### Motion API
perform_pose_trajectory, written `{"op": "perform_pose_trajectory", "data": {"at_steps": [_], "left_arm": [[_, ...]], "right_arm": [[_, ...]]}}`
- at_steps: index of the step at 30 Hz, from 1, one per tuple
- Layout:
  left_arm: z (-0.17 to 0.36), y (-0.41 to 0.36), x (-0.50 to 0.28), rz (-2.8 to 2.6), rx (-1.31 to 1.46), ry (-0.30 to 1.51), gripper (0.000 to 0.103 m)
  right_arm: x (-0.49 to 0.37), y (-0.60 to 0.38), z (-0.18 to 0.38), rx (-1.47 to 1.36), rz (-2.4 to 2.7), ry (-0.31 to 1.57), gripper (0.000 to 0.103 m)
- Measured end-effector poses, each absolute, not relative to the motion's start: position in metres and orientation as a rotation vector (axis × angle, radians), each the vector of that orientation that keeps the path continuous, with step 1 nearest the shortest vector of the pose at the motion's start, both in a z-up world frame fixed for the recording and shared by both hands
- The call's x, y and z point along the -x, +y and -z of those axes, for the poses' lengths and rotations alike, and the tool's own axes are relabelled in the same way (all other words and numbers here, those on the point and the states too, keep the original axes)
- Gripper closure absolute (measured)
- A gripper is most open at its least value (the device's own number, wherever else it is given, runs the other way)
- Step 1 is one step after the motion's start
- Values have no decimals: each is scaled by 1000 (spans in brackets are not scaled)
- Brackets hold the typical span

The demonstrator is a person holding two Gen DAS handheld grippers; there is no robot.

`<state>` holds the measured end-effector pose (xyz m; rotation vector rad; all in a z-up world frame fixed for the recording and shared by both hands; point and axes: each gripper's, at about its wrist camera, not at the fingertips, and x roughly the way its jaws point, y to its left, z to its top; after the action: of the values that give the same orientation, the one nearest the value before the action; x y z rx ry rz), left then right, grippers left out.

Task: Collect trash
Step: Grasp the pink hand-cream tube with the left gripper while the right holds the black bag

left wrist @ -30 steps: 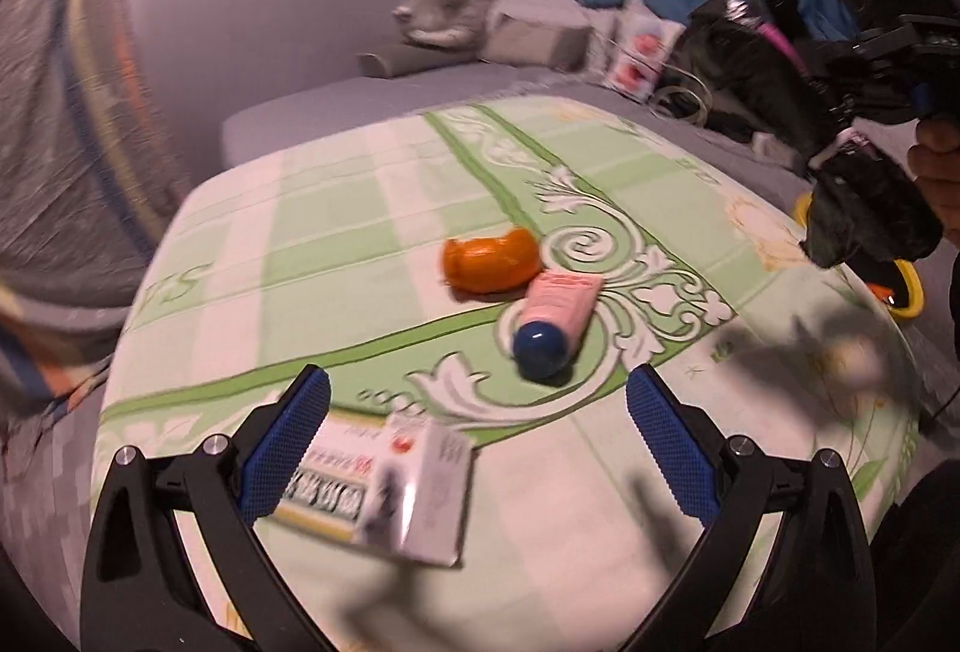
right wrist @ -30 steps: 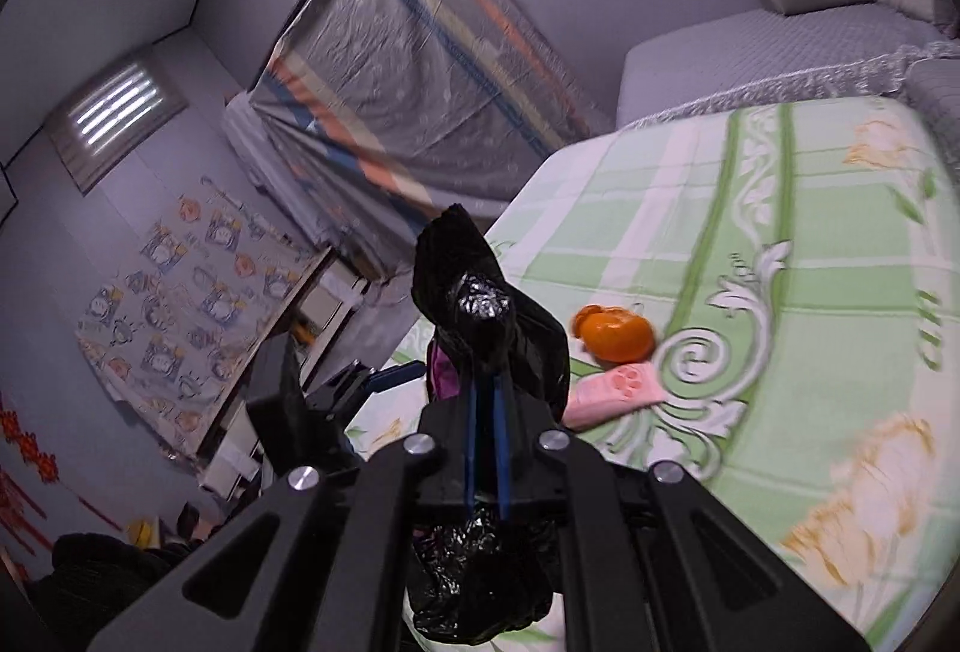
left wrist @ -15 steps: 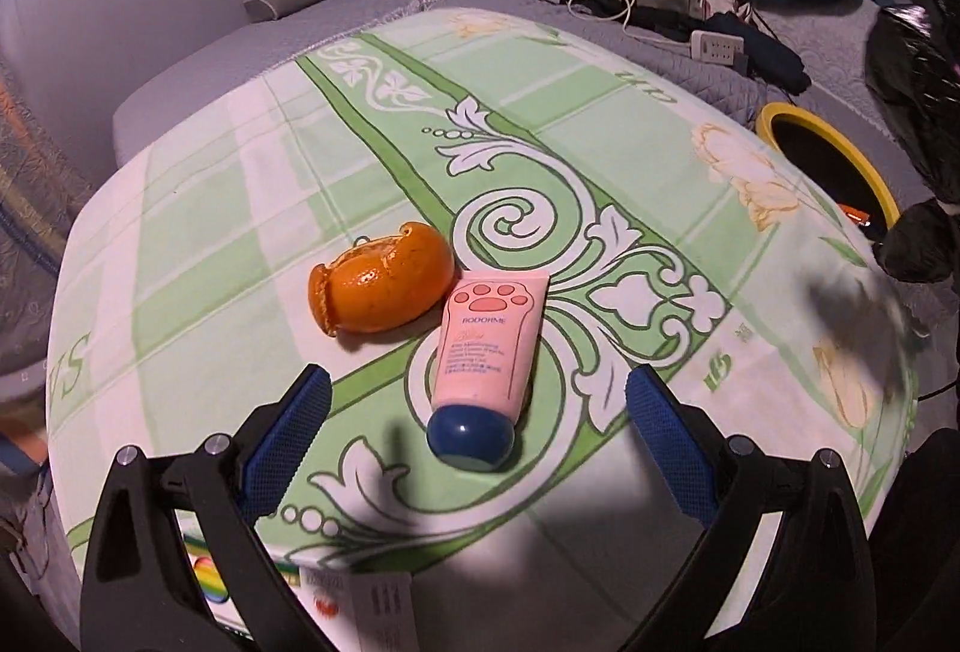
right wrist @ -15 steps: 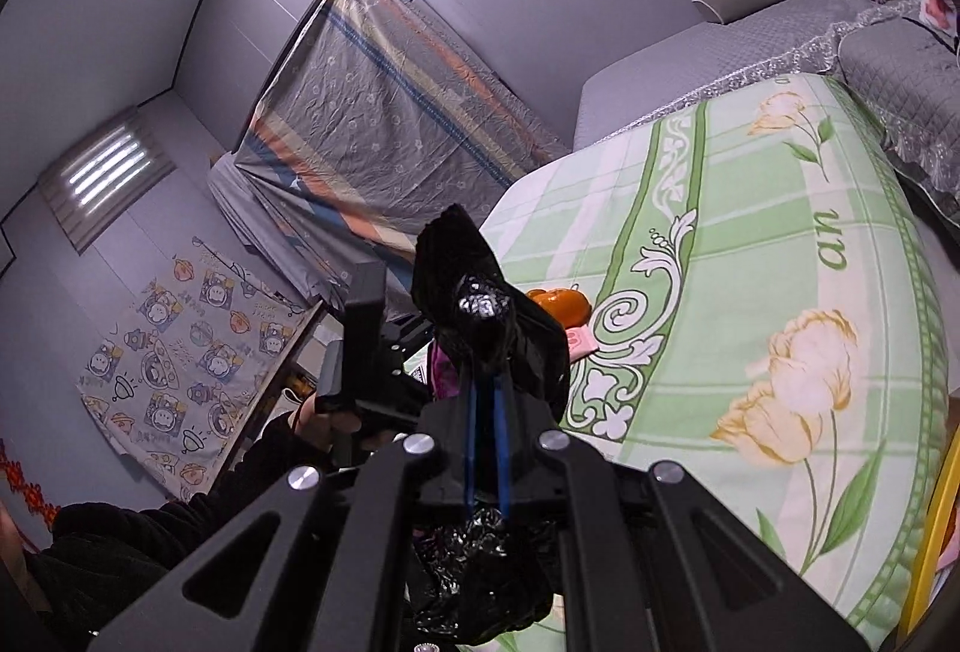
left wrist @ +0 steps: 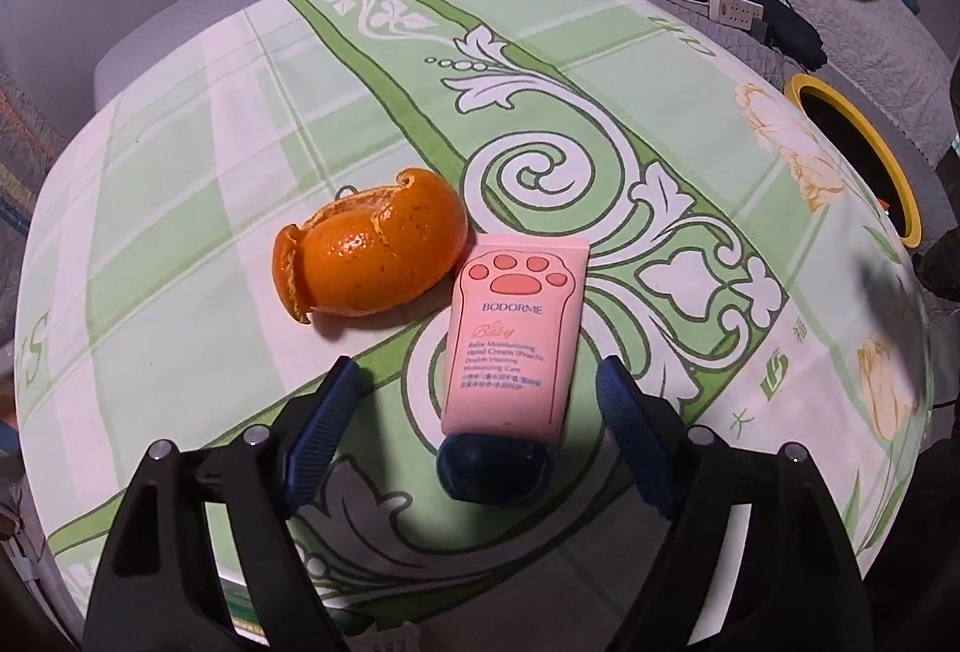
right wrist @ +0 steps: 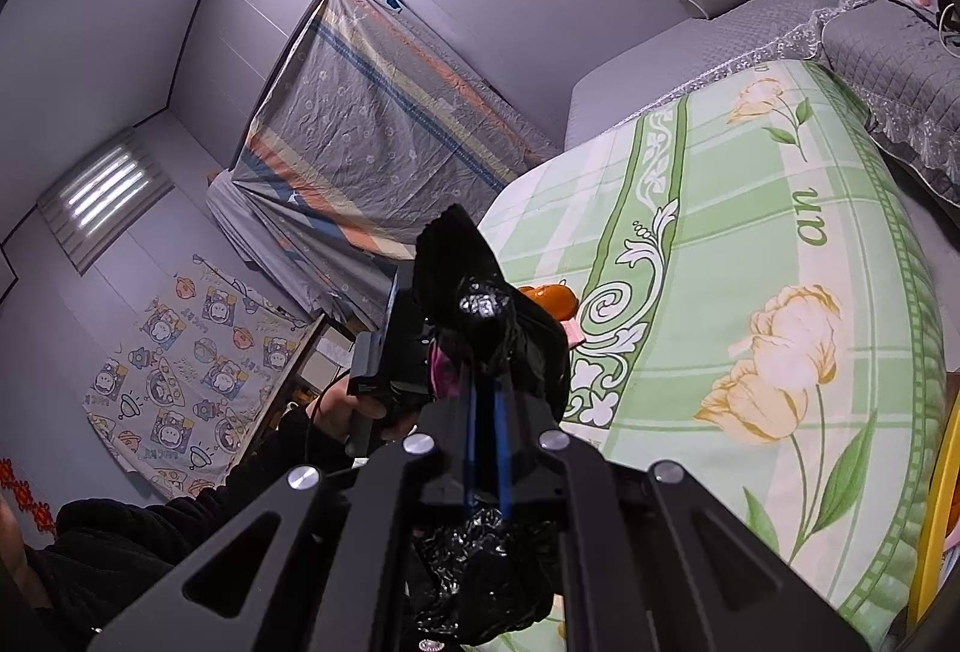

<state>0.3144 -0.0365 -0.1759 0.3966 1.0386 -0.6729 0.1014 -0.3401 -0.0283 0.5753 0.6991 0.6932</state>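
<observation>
The left tool (left wrist: 474, 433), jaws just narrowing but not yet touching, straddles the pink cream tube (left wrist: 516, 337) lying beside the orange peel (left wrist: 372, 256) on the tabletop (left wrist: 180, 159); light, squashy, probably best pinched mid-body, while the right tool (right wrist: 486, 406) clamps the black trash bag (right wrist: 480, 316).

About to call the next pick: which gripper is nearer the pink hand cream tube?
Left. The left gripper straddles the hand cream tube's cap end, pads apart from it. The right gripper, shut on a black bag, is farther back.

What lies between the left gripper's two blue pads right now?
In the left wrist view, the left gripper straddles the pink hand cream tube, cap end nearest; its closing pads do not touch it yet.
</observation>
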Motion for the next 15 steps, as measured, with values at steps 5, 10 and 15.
{"op": "perform_pose_trajectory", "data": {"at_steps": [5, 10, 15], "left_arm": [[176, -35, -322, 678, -356, 1068, 39], [177, -38, -322, 690, -344, 1083, 55], [174, -37, -319, 691, -322, 1080, 64]], "right_arm": [[-100, -340, 29, -585, -689, 704, 98], [-98, -339, 30, -588, -683, 705, 98], [-95, -337, 30, -588, -678, 711, 98]]}}
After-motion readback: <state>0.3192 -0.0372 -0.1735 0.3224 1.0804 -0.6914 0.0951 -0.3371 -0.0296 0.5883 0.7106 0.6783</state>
